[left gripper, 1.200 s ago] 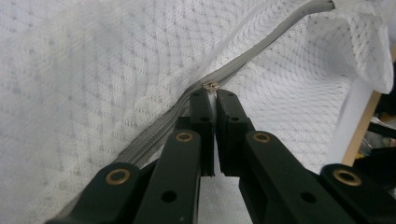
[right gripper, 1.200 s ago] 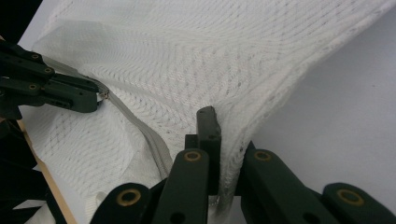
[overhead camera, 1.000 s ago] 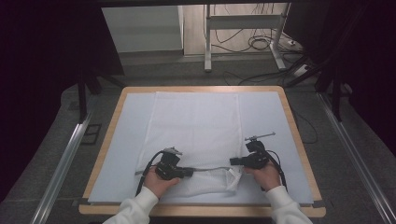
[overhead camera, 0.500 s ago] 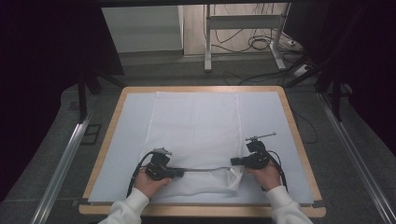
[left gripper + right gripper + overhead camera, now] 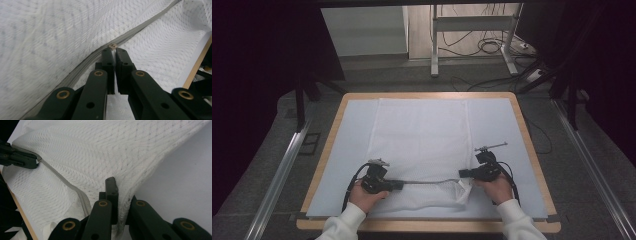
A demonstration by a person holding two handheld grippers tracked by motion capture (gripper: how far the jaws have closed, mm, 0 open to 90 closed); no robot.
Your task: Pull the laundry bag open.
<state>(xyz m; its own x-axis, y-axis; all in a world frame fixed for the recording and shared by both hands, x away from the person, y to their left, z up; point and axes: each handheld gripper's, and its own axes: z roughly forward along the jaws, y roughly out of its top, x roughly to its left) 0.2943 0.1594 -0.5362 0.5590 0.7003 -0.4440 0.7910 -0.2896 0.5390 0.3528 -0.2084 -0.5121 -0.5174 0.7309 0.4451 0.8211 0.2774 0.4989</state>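
Lying flat on the white-topped table [image 5: 522,150], a white mesh bag [image 5: 422,140] reaches from the far edge to the near edge, where both grippers work its zip [image 5: 424,182]. The left gripper [image 5: 398,185] has its jaws closed on the small zip pull [image 5: 113,46], which shows just past the tips in the left gripper view, with the grey zip running away on both sides of it. The right gripper [image 5: 462,173] has its jaws clamped on the bag's corner fold [image 5: 123,205], the mesh rising in a peak between them in the right gripper view; the zip [image 5: 65,183] runs from there across to the left gripper [image 5: 33,162] at the upper left. Compared with 1 second earlier in the high view, the left hand [image 5: 364,195] has slid to the left along the near edge, and the stretch of zip between the 2 grippers is longer. The right hand [image 5: 497,187] sits where it was, and neither pair of jaws has changed its grip. The rest of the bag lies as before, smooth across the middle of the table.
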